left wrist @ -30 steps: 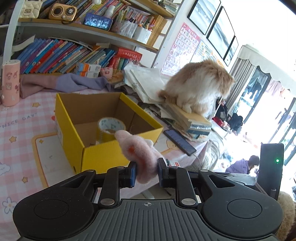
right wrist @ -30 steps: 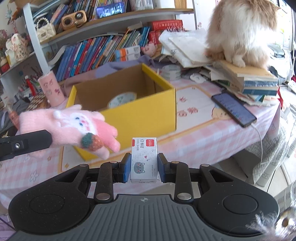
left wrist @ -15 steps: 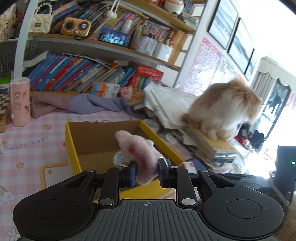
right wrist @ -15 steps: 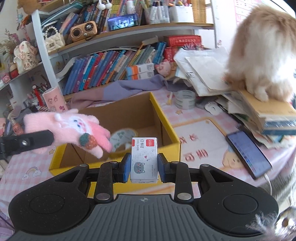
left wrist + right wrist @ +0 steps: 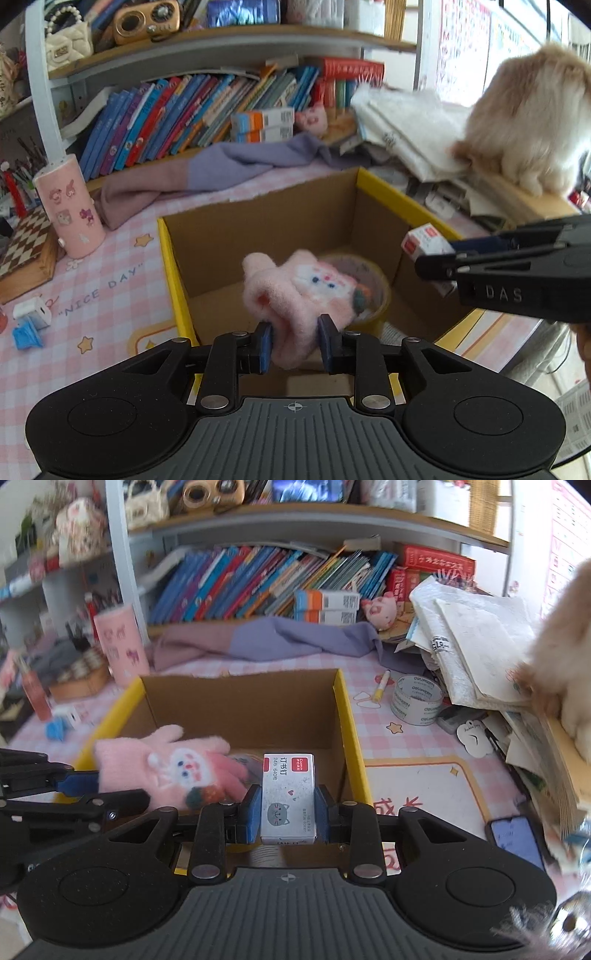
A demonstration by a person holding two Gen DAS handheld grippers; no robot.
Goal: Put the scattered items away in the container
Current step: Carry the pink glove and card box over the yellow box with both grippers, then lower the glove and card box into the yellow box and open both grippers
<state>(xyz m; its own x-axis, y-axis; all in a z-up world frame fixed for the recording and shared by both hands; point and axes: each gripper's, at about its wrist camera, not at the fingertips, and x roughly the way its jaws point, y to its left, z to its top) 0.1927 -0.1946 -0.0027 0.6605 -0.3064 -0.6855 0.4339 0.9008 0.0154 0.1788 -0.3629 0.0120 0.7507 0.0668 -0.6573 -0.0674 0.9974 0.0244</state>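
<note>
A yellow cardboard box [image 5: 168, 254] [image 5: 347, 720] stands open on the pink checked table. A tape roll [image 5: 373, 284] lies inside it. My left gripper [image 5: 294, 345] is shut on a pink fluffy glove [image 5: 299, 295] and holds it above the box opening; the glove also shows in the right wrist view [image 5: 173, 771]. My right gripper [image 5: 288, 814] is shut on a small white staples box [image 5: 288, 797] above the box's right half; the staples box shows in the left wrist view [image 5: 424, 242].
A cat [image 5: 532, 122] sits on a stack of books and papers at the right. A pink cylinder [image 5: 70, 206], a purple-pink cloth [image 5: 207, 170], a tape roll [image 5: 417, 698], a yellow marker [image 5: 381, 685], a phone [image 5: 517, 838] and small blue-white items [image 5: 29, 321] lie around the box.
Both grippers have moved forward and over the box opening with their items still held. The glove now hangs above the tape roll inside the box.
</note>
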